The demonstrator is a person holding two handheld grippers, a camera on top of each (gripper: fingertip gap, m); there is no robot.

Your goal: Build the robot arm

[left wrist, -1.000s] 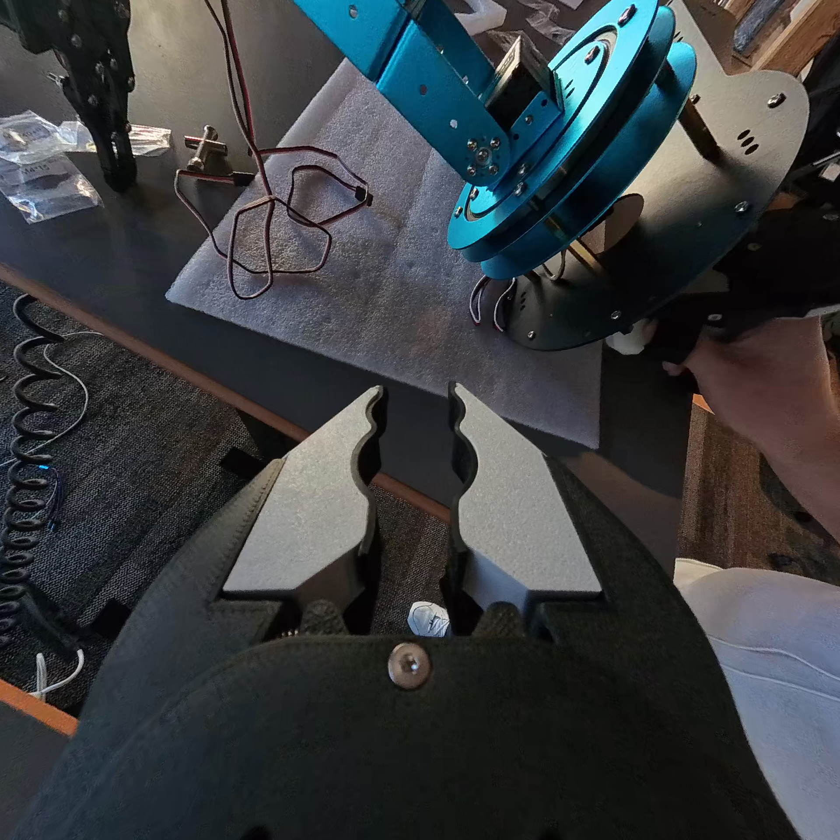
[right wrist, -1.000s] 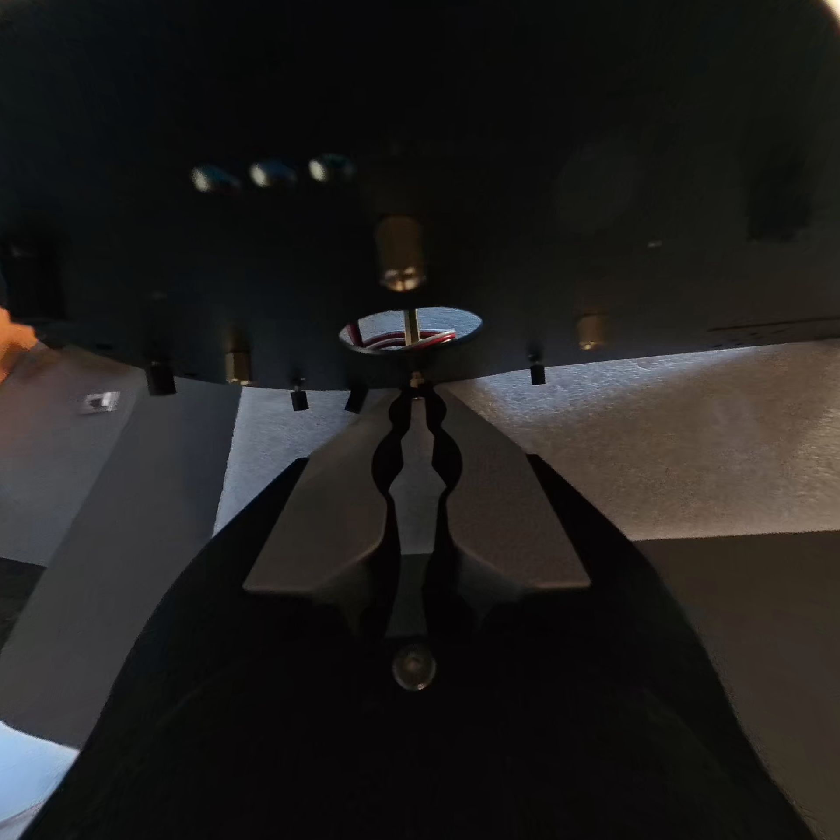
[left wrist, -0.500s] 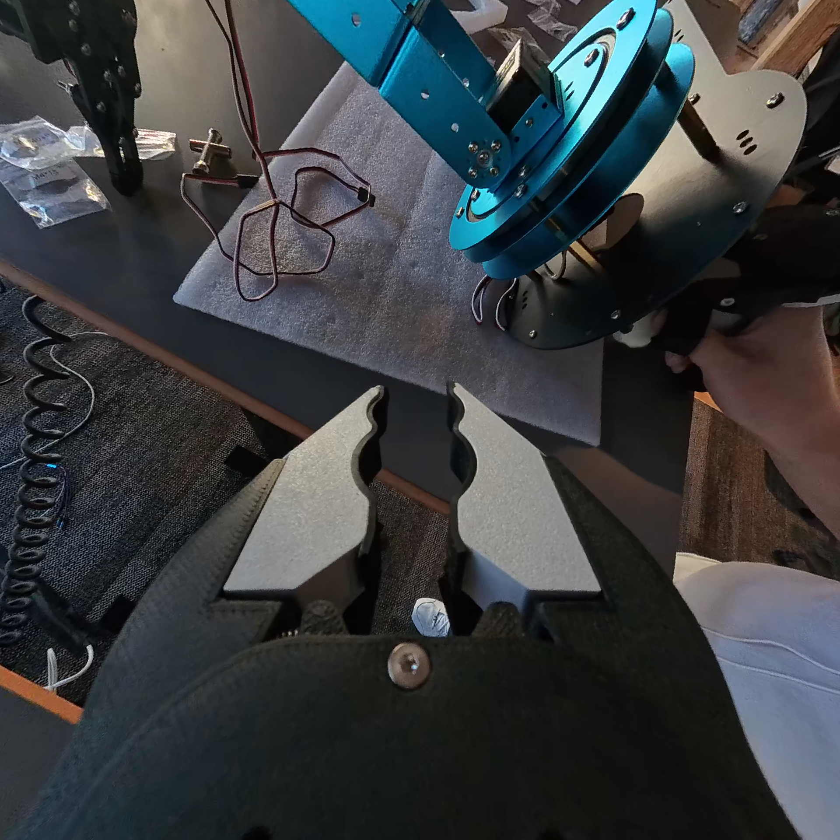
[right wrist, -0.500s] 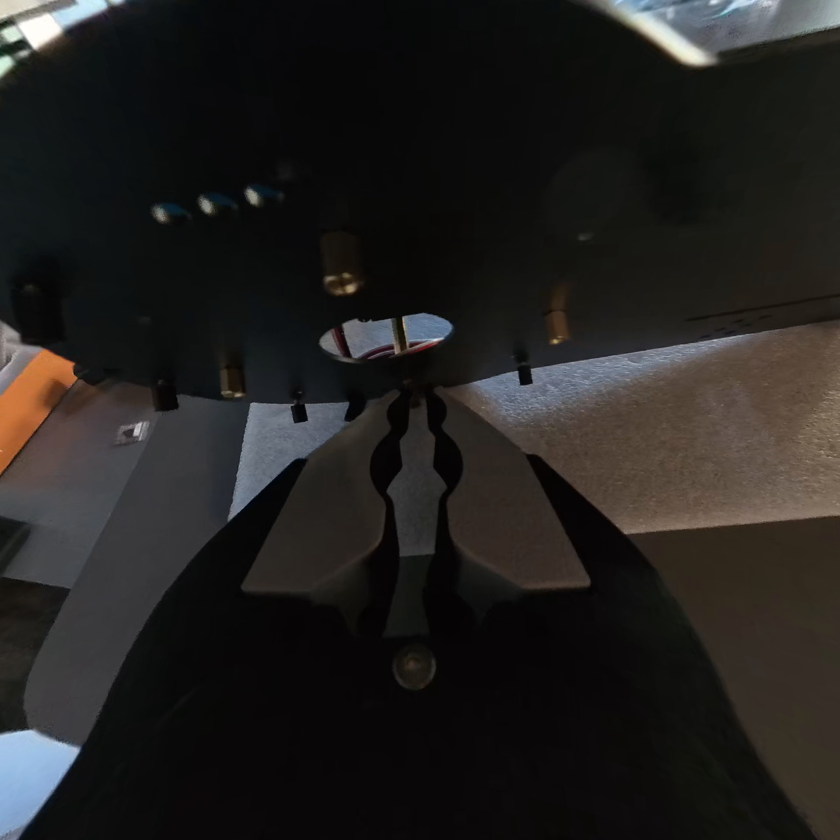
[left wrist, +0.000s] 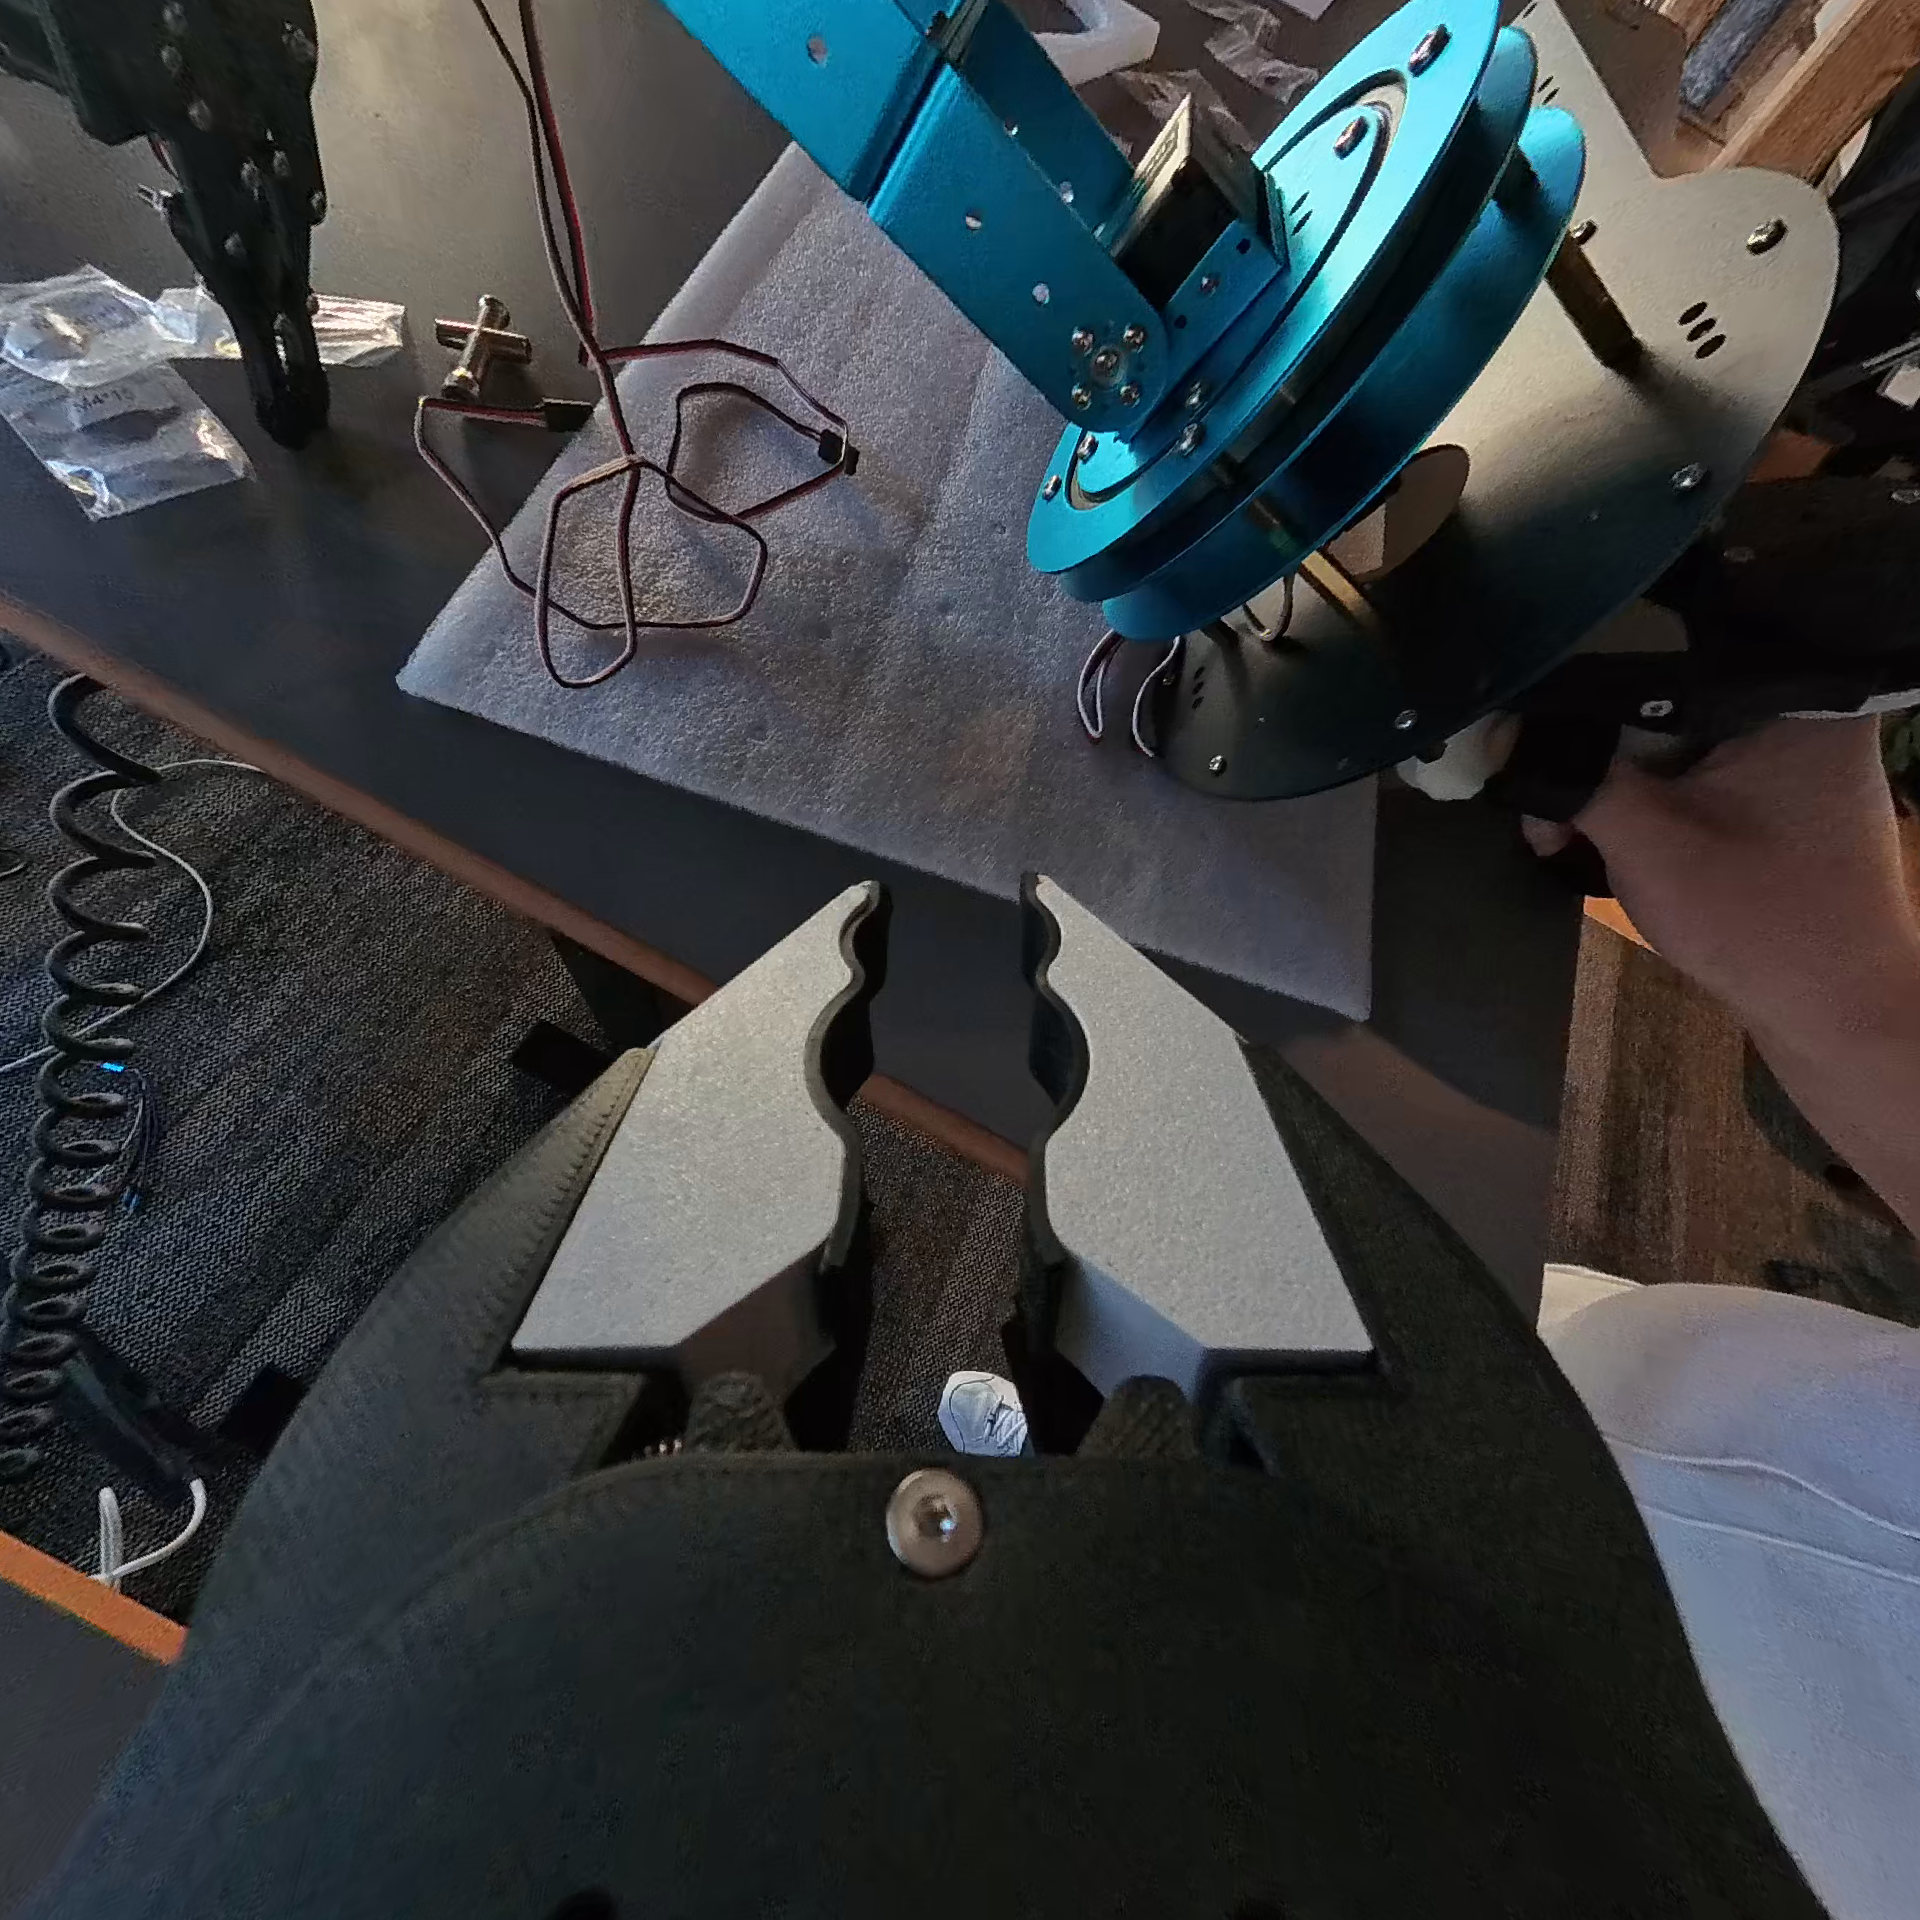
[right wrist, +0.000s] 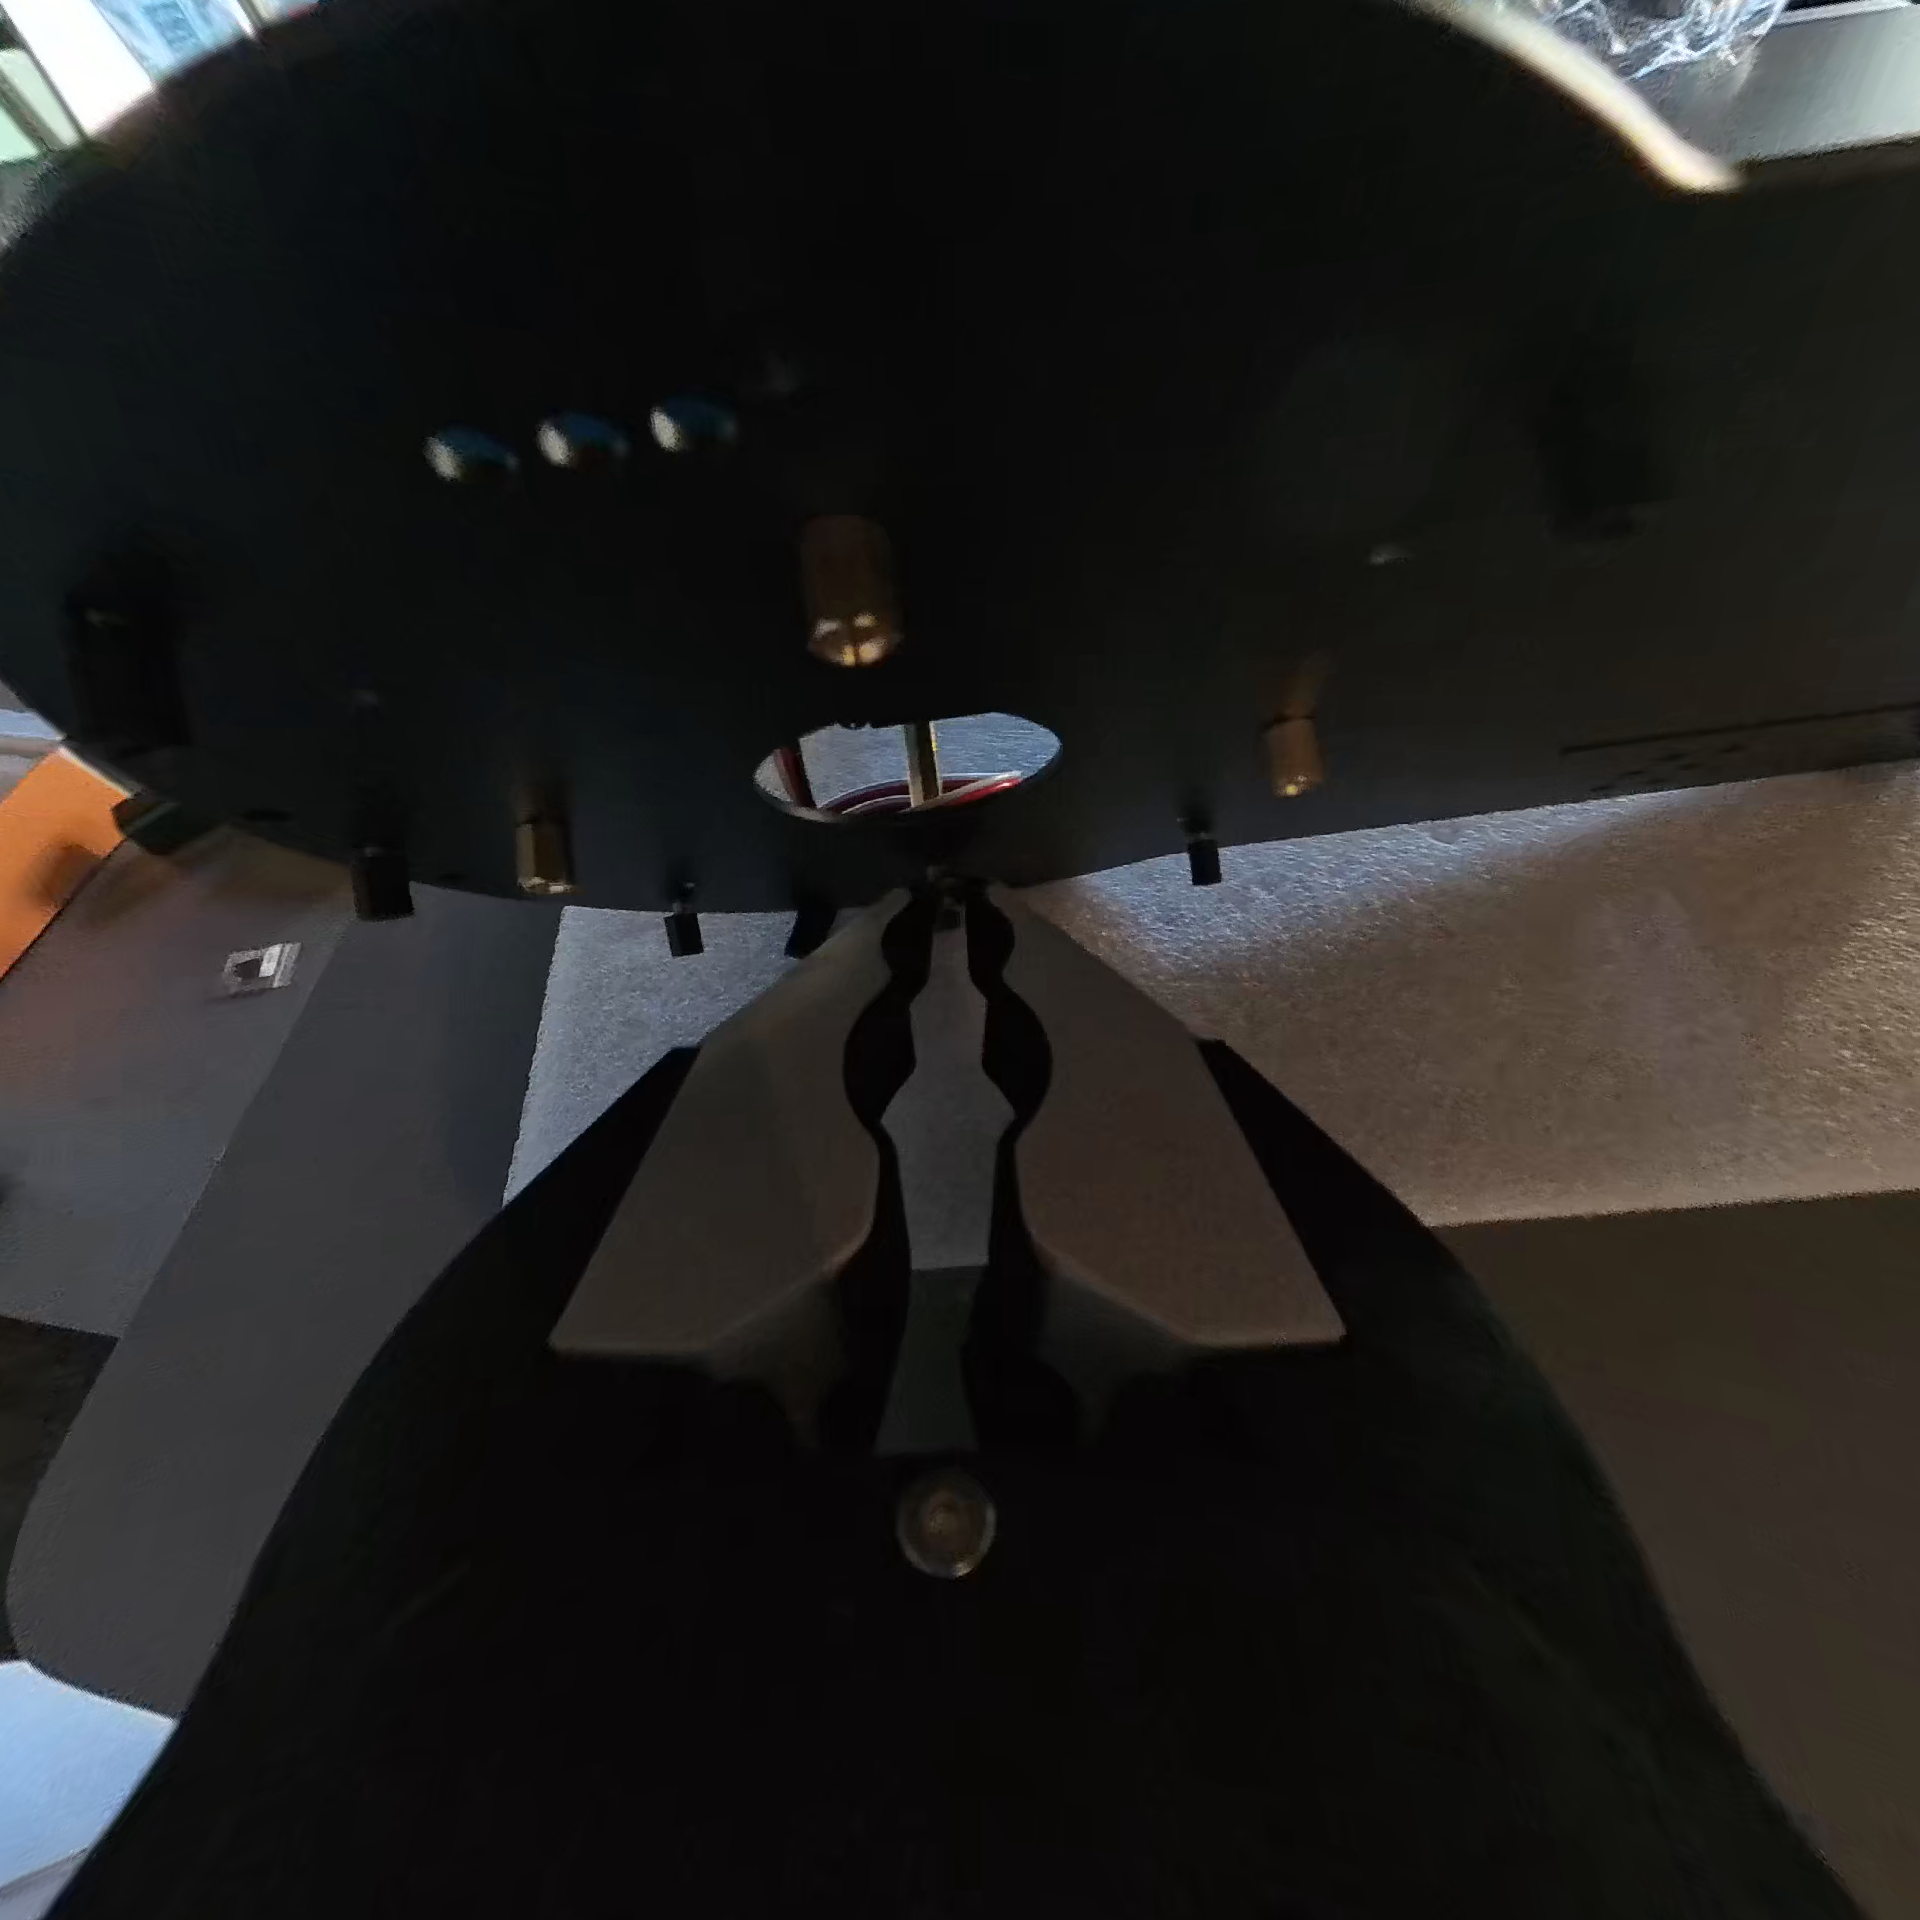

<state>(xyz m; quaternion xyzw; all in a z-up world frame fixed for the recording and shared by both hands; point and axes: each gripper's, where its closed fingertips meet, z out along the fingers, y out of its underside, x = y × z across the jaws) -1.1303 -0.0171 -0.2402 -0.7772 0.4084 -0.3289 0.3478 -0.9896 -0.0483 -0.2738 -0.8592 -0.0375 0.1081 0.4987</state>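
Note:
A blue robot arm [left wrist: 1039, 208] on blue turntable discs [left wrist: 1299, 343] is fixed to a round black base plate [left wrist: 1558, 468], which is tilted up on its edge over a white foam sheet [left wrist: 883, 675]. My right gripper [right wrist: 940, 904] is at the plate's lower rim, under the plate's dark underside [right wrist: 935, 312], with its jaws nearly closed on a small fastener there. It also shows in the left wrist view [left wrist: 1714, 644], held by a person's hand [left wrist: 1766, 883]. My left gripper [left wrist: 951, 904] is open and empty above the table's front edge, short of the foam.
Red and brown servo wires [left wrist: 644, 520] lie looped on the foam. A black claw part [left wrist: 249, 208], plastic bags [left wrist: 94, 395] and a metal cross wrench [left wrist: 483, 348] lie at the back left. A coiled cable [left wrist: 73, 1039] lies on the carpet. Brass standoffs [right wrist: 847, 592] stick out under the plate. Left tips to right tips: about 15 cm.
The right gripper stays shut at the plate's rim while the plate shifts a little in its view. The left gripper has drifted slightly and stays open.

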